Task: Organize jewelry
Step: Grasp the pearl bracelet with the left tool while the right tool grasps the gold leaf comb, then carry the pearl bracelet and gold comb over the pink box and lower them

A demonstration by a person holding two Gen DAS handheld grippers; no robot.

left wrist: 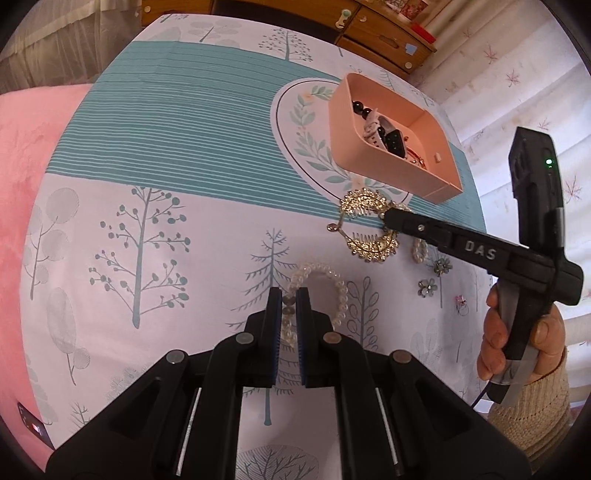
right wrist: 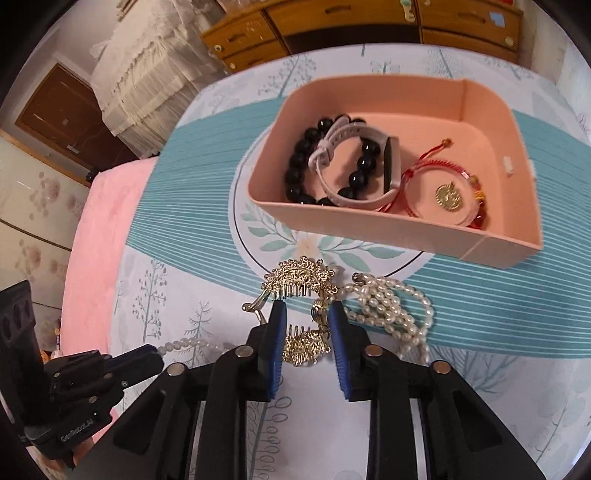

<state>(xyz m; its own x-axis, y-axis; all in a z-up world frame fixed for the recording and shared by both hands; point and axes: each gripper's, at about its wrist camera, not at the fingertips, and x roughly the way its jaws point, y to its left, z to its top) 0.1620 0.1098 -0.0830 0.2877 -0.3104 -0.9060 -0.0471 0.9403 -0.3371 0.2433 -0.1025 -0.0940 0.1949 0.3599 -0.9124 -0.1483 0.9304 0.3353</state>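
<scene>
A pink box (right wrist: pixel 491 240) on the table holds a black bead bracelet (right wrist: pixel 299 162), a pale-strapped watch (right wrist: pixel 389 166) and a red cord bracelet (right wrist: pixel 439 166); it also shows in the left wrist view (left wrist: pixel 391 166). My left gripper (left wrist: pixel 289 295) is shut on a pearl bracelet (left wrist: pixel 332 280) lying on the cloth. My right gripper (right wrist: pixel 306 308) is open around a gold comb hairpiece (right wrist: pixel 299 280), its fingers on either side, also seen in the left wrist view (left wrist: pixel 365 206). A pearl necklace (right wrist: pixel 391 302) lies just right of the hairpiece.
Small flower brooches (left wrist: pixel 428 286) and a tiny ring (left wrist: pixel 460 301) lie on the tree-print cloth (left wrist: pixel 147 258) to the right. A pink cushion (left wrist: pixel 33 155) lies at left. Wooden drawers (right wrist: pixel 332 22) stand beyond the table.
</scene>
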